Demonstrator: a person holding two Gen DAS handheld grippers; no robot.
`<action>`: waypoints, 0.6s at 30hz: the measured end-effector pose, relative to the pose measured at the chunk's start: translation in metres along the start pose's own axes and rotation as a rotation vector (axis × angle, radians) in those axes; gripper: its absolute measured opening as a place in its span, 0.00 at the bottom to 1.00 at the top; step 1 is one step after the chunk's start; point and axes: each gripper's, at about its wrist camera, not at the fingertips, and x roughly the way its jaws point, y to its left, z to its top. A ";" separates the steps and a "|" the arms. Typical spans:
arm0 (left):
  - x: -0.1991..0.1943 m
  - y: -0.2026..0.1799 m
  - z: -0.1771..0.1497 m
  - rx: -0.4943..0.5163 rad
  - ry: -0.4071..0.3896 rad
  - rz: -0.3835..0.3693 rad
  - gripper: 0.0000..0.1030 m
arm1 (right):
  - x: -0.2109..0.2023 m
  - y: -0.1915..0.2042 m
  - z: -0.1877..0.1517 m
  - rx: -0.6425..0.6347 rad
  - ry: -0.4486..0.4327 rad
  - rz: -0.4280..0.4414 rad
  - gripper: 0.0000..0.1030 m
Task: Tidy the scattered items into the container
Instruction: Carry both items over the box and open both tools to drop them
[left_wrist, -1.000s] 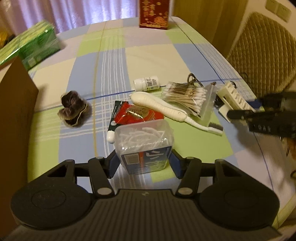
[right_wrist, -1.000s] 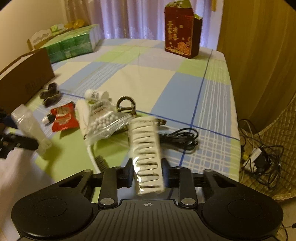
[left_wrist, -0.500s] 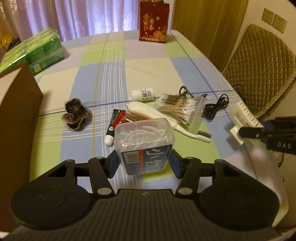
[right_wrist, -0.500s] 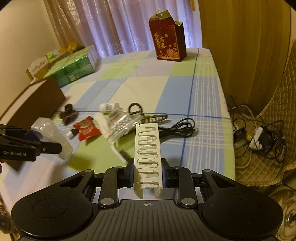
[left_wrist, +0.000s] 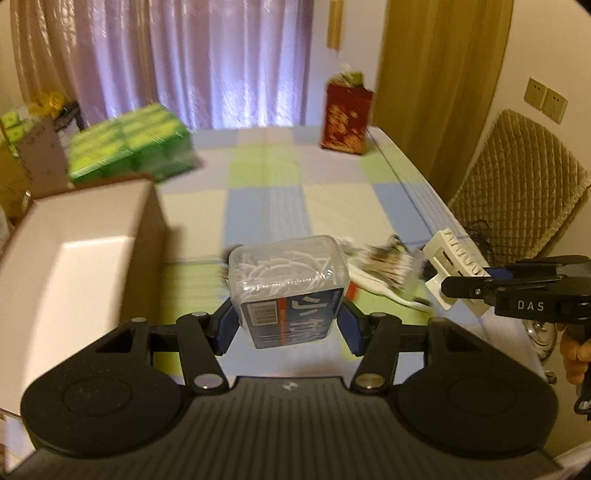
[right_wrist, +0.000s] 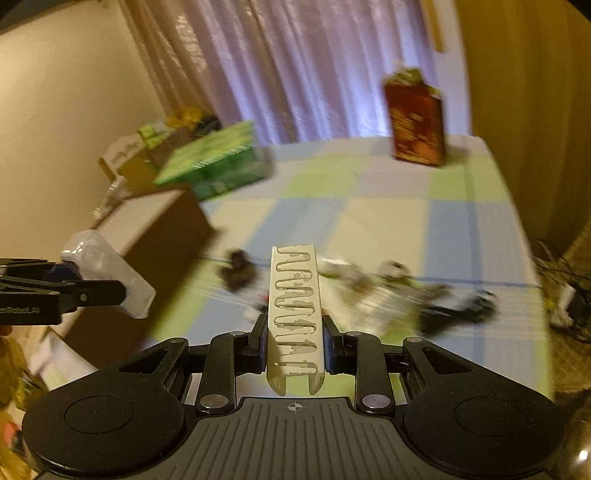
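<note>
Both carried pieces are pinched only by their lower ends, which is where trouble would likely start. The left gripper (left_wrist: 288, 325) has its fingers closed on a clear tub of floss picks (left_wrist: 289, 284), held in the air to the right of the open cardboard box (left_wrist: 147, 229); the tub's smooth sides could slip or twist as it swings over the box's near wall. The right gripper (right_wrist: 294, 347) clamps a long white slotted rack (right_wrist: 295, 314) that juts well forward, so its far tip could catch the box rim or knock the tub if both grippers converge on the opening together. The other clutter, among it a bag of cotton swabs (left_wrist: 388, 264) and a dark hair scrunchie (right_wrist: 236, 273), lies blurred on the bench (left_wrist: 266, 206), which wears a blue, green and cream check cloth. Beyond it stand a green pack (left_wrist: 129, 147), a red carton (left_wrist: 347, 118), pale purple curtains and a quilted chair (left_wrist: 517, 184) at the right.
</note>
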 end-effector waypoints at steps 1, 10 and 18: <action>-0.008 0.012 0.001 0.001 -0.009 0.007 0.50 | 0.005 0.016 0.004 -0.001 -0.006 0.016 0.29; -0.062 0.137 -0.009 0.007 -0.011 0.104 0.50 | 0.056 0.160 0.022 -0.019 -0.007 0.200 0.29; -0.047 0.216 -0.020 0.016 0.078 0.118 0.50 | 0.107 0.256 0.028 -0.053 0.026 0.219 0.29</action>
